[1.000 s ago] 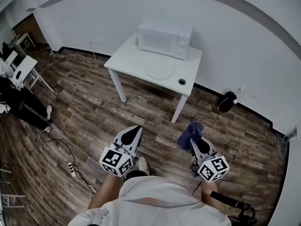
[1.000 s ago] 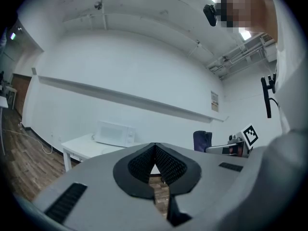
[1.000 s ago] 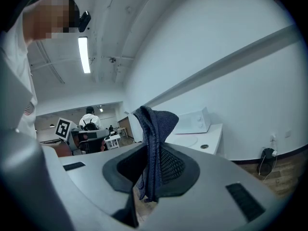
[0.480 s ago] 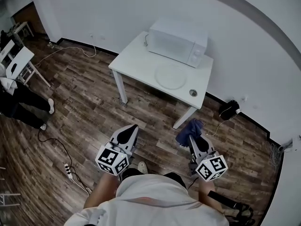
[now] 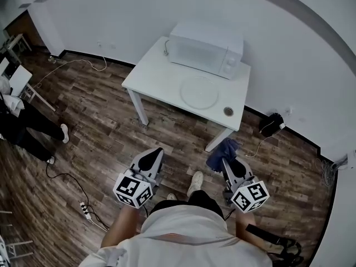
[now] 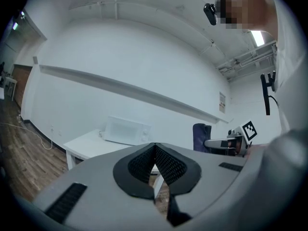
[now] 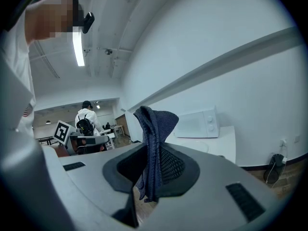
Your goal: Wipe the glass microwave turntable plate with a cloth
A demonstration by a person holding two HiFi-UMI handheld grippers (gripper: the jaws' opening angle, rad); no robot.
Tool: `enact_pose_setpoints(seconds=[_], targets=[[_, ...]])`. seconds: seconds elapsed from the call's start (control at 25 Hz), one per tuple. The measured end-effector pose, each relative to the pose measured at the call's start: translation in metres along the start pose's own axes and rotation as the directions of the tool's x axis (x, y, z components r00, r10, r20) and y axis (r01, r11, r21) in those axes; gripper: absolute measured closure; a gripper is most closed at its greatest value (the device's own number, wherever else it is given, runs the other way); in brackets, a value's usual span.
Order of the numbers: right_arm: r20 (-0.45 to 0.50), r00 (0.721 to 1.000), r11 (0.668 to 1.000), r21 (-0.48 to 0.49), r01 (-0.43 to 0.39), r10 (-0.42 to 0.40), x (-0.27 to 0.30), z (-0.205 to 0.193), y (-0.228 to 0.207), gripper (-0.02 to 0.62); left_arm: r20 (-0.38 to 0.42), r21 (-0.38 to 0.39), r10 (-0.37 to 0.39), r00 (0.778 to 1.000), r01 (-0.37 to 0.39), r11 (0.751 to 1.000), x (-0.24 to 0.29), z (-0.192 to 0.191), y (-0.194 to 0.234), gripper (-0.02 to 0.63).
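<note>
The round glass turntable plate (image 5: 199,92) lies on a white table (image 5: 150,71) in front of a white microwave (image 5: 206,49), well ahead of me. My right gripper (image 5: 231,163) is shut on a dark blue cloth (image 5: 222,152), which stands up between its jaws (image 7: 154,148). My left gripper (image 5: 151,160) is shut with nothing in it; its jaws meet in the left gripper view (image 6: 155,163). Both grippers hang over the wooden floor, short of the table. The microwave (image 7: 197,122) and the table show far off in the right gripper view.
A small dark ring (image 5: 228,111) sits near the table's right front corner. A black object with a cable (image 5: 271,124) lies by the wall at right. A power strip (image 5: 84,208) and cord trail on the floor at left. A person (image 5: 22,127) stands at far left.
I have stepped a little closer to the table, and a shoe now shows ahead of me. Both grippers keep their places and their states.
</note>
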State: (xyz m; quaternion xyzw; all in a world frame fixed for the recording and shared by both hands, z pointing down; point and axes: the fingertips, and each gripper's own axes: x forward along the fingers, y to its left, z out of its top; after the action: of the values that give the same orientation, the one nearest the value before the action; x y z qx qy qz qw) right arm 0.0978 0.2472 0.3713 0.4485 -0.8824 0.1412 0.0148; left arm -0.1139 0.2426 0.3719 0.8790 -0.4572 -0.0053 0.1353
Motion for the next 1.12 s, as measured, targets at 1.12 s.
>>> enact_pose_setpoints(seconds=[1.12], targets=[[-0.034,0.994,0.993,0.057,-0.105,0.107,0.174,0.057,-0.204,0.534,-0.029,0.024,0.103,0.994,-0.102,0.994,0.237,0.04,0.072,0.595]])
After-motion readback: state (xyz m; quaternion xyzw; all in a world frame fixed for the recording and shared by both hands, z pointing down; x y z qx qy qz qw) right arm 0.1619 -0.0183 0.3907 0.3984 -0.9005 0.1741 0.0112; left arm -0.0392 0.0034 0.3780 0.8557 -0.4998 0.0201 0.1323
